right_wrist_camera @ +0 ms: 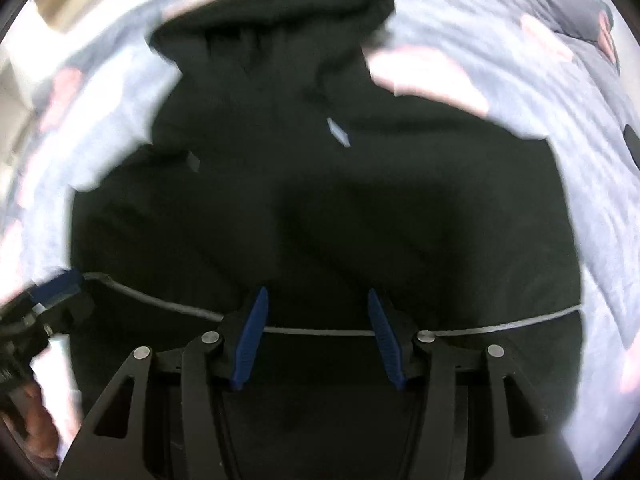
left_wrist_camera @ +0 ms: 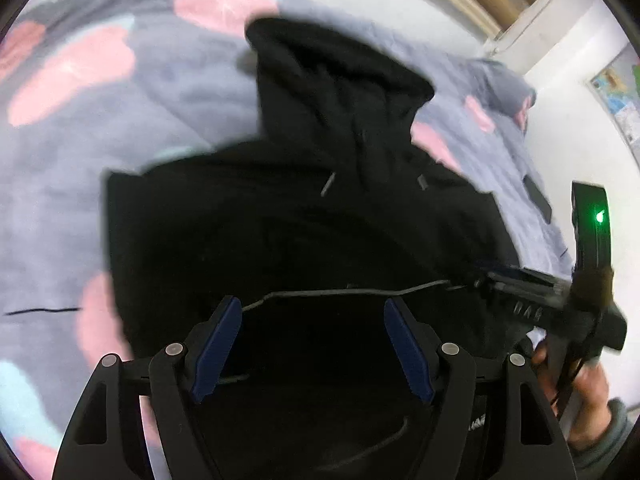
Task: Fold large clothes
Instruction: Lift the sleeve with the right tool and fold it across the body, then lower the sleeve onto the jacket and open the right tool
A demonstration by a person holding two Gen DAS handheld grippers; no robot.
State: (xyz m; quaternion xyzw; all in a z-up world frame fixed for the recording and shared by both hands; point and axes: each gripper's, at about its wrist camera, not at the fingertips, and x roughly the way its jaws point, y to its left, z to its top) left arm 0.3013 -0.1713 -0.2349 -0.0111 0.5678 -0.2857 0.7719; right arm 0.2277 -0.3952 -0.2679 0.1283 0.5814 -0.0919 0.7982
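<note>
A black hoodie (left_wrist_camera: 304, 216) lies spread on the bed, its hood (left_wrist_camera: 332, 76) pointing away from me and two drawstring tips (left_wrist_camera: 329, 185) resting on the chest. A thin grey edge line (right_wrist_camera: 320, 332) crosses the garment near both sets of fingertips. My left gripper (left_wrist_camera: 311, 302) hangs open over the hoodie's lower part, with nothing pinched between its blue pads. My right gripper (right_wrist_camera: 317, 292) is also open just above the black cloth (right_wrist_camera: 320, 200), pads apart. In the right wrist view, one of the left gripper's blue pads (right_wrist_camera: 60, 284) shows at the hoodie's left edge.
A grey fleece blanket (left_wrist_camera: 120, 160) with pink patches (left_wrist_camera: 76, 76) covers the bed around the hoodie. A white wall (left_wrist_camera: 420, 12) rises behind the bed. A hand (left_wrist_camera: 592, 396) in a grey sleeve is at the right edge. A small dark object (left_wrist_camera: 538, 198) lies on the blanket.
</note>
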